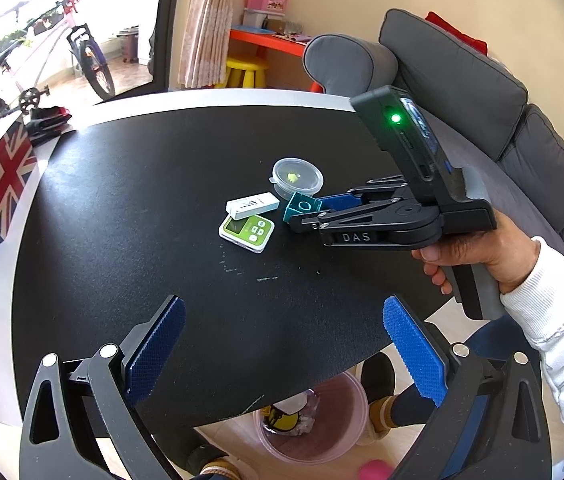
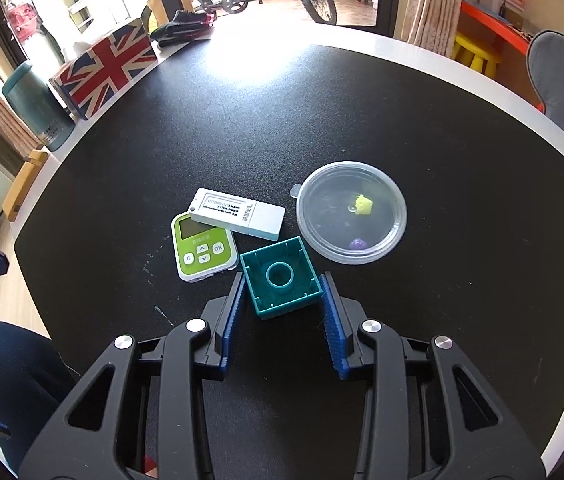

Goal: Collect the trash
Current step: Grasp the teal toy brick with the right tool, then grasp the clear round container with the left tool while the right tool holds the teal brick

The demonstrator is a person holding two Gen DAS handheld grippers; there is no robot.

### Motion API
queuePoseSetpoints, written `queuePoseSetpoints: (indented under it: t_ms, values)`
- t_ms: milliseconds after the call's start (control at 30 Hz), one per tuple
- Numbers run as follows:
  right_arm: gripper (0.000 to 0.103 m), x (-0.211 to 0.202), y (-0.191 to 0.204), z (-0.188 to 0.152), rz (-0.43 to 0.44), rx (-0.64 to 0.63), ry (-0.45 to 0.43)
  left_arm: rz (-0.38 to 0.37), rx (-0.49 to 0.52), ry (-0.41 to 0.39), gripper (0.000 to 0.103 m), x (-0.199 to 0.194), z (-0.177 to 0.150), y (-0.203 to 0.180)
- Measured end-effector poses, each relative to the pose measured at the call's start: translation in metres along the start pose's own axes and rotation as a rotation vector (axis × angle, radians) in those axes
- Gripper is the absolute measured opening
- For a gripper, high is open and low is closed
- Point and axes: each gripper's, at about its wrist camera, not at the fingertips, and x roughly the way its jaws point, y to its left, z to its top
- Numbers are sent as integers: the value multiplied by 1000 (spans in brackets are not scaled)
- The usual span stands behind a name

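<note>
A teal hollow block (image 2: 280,278) lies on the black table (image 2: 461,320), open side up. My right gripper (image 2: 282,292) has a blue pad on each side of it, touching or nearly touching; in the left wrist view the right gripper (image 1: 309,216) reaches the block (image 1: 301,207) from the right. Beside the block lie a green-and-white timer (image 2: 202,250), a white stick-shaped device (image 2: 240,218) and a clear round lid (image 2: 351,212) with small yellow and purple bits. My left gripper (image 1: 282,344) is open and empty above the near table edge. A pink bin (image 1: 313,424) stands on the floor below.
A Union Jack tissue box (image 2: 106,68) and a teal canister (image 2: 36,108) stand at the table's far left. Dark gloves (image 2: 182,26) lie at the back edge. A grey sofa (image 1: 501,100) is right of the table. The person's legs are under the near edge.
</note>
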Motion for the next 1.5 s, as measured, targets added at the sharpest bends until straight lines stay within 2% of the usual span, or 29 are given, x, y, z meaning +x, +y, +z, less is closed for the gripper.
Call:
queuePoseSetpoints:
  t_ms: [467, 967, 1233, 1500]
  values:
    - [36, -48, -15, -20, -12, 59, -47, 8, 41, -7, 95, 17, 35, -2]
    - [36, -78, -45, -43, -41, 110, -78, 10, 72, 12, 95, 65, 81, -6]
    - [36, -78, -60, -50, -48, 135, -68, -13, 109, 63, 95, 100, 104, -18]
    - [37, -72, -74, -56, -50, 157, -50, 18, 135, 162, 95, 140, 117, -23]
